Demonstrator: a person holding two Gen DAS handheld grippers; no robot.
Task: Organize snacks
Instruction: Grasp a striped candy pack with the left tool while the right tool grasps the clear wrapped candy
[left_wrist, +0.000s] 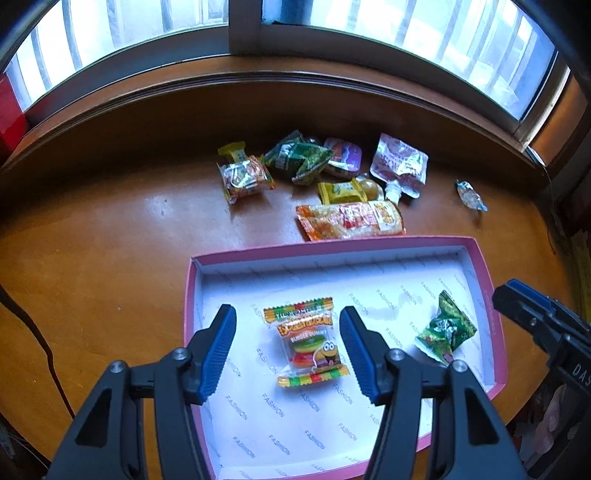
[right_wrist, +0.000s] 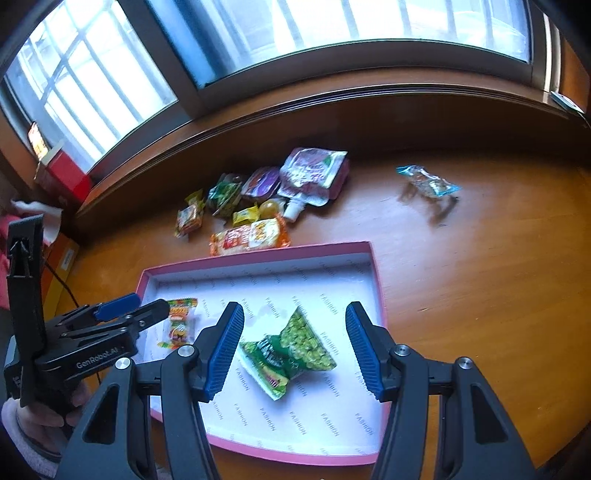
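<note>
Right wrist view alone: hand (right_wrist: 44, 413) on left tool (right_wrist: 147, 314); both tools wide, empty.

- Box liner (left_wrist: 369, 288): white paper printed all over with the word "FASHION" in pale grey, repeated in slanting rows; same print shows in the right wrist view.
- Gummy packet (left_wrist: 310, 341), lying in the box: "BURGER GUMMY" reads clearly under a larger orange brand word that is too blurred to make out (top strip print also unreadable).
- Left gripper body (right_wrist: 98, 360), seen at 9 o'clock in the right wrist view: white lettering "GenRobot.AI".
- Right gripper body (left_wrist: 580, 369), at 3 o'clock in the left wrist view: "DAS", cut off by the frame edge.
- Loose snack wrappers at 12 o'clock: print too small to read.
</note>
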